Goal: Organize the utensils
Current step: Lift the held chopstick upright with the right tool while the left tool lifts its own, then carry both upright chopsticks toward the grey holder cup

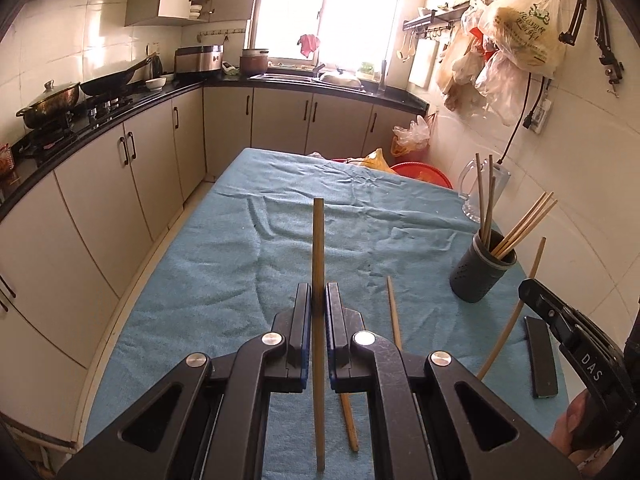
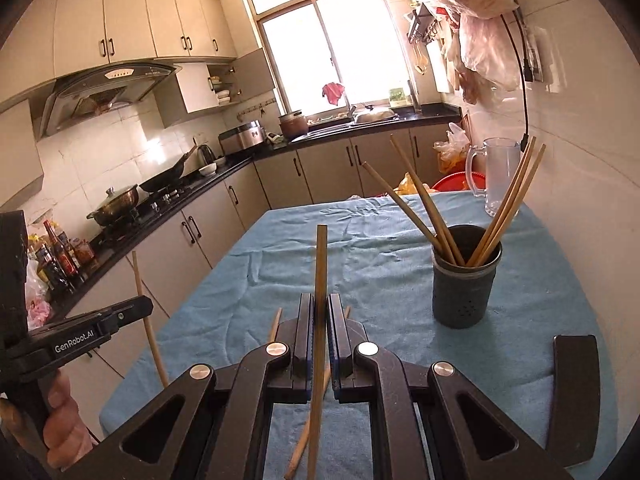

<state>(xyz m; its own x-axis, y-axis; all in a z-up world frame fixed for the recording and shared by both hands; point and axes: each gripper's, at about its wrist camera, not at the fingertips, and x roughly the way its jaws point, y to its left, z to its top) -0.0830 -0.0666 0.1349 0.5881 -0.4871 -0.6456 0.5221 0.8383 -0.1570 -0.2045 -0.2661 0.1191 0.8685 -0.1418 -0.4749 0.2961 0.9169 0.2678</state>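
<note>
We have one long bamboo chopstick in each claw. The left gripper (image 1: 319,292) is closed tight on a tan bamboo chopstick (image 1: 318,240) that runs up the centre of the left wrist view, gripped about midway so both ends stick out clear of the pads. The right gripper (image 2: 319,304) is pinched the same way on a second tan chopstick (image 2: 321,264), standing near upright in the middle of the right wrist view. We judge that the mid-shaft grip is there to keep each stick balanced and to leave a free lower end to lead into the cup.

The dark grey cylindrical utensil holder (image 2: 466,280) stands on the wrinkled blue cloth-covered table (image 2: 360,248) at centre right of the right wrist view, well apart from both claws. Several bamboo chopsticks already in the holder (image 2: 500,208) fan out to both sides, leaving a gap in the mouth, which is probably where our sticks should go.

More work waits: loose chopsticks lying on the cloth (image 1: 394,312) show just right of the left claw, low in the left wrist view. A flat black rectangular bar (image 1: 540,356) lies at lower right of that view; we cannot tell what it is. A clear plastic pitcher (image 2: 500,176) stands behind the holder, close enough to bump if we swing wide.
</note>
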